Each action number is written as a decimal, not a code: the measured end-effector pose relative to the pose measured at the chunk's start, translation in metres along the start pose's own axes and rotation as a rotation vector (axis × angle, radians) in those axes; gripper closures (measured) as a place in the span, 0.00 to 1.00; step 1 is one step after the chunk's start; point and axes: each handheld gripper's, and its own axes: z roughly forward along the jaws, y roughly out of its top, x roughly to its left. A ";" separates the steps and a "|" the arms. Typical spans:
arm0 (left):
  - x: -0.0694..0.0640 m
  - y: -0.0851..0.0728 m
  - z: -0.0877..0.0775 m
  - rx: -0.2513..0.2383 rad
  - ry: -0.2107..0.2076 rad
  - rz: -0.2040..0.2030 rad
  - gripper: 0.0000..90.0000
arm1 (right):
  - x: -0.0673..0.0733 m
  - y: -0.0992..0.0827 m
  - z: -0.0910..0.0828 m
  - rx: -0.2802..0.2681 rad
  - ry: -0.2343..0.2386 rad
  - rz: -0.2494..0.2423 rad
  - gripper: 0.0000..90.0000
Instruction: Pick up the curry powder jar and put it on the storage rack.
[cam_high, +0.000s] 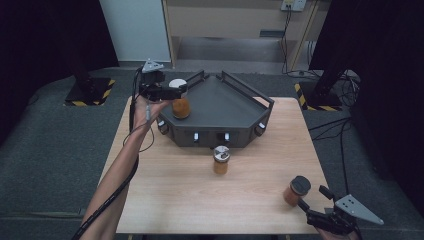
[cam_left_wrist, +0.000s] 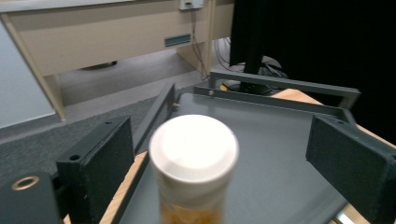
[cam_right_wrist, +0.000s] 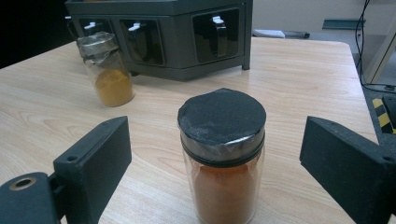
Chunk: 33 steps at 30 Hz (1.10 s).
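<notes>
Both jars (cam_left_wrist: 194, 163) between tongs (cam_left_wrist: 224, 158) (untouched).

A worktop (cam_high: 170, 200) carries a raised rack (cam_high: 235, 107) at its far middle, and one jar (cam_high: 180, 100) stands upright on the rack's top near its left corner. A second jar (cam_high: 221, 159) stands on the worktop just in front of the rack's front face, and a third jar (cam_high: 296, 190) stands well apart from it toward the near right corner. The left gripper (cam_high: 172, 90) sits at the rack's left with the first jar between its spread fingers (cam_left_wrist: 100, 163), while the right gripper (cam_high: 306, 204) lies at the near right edge with the third jar between its fingers, neither touching.
</notes>
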 end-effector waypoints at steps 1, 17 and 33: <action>-0.001 0.000 -0.003 -0.001 -0.007 0.006 0.08 | 0.000 0.000 0.000 0.000 0.000 0.000 0.10; -0.015 -0.002 -0.050 -0.030 -0.118 0.068 0.09 | 0.001 0.001 0.000 0.004 0.000 -0.001 0.10; -0.023 -0.042 -0.088 -0.047 -0.166 0.109 0.09 | 0.002 0.001 0.001 0.004 0.000 -0.006 0.10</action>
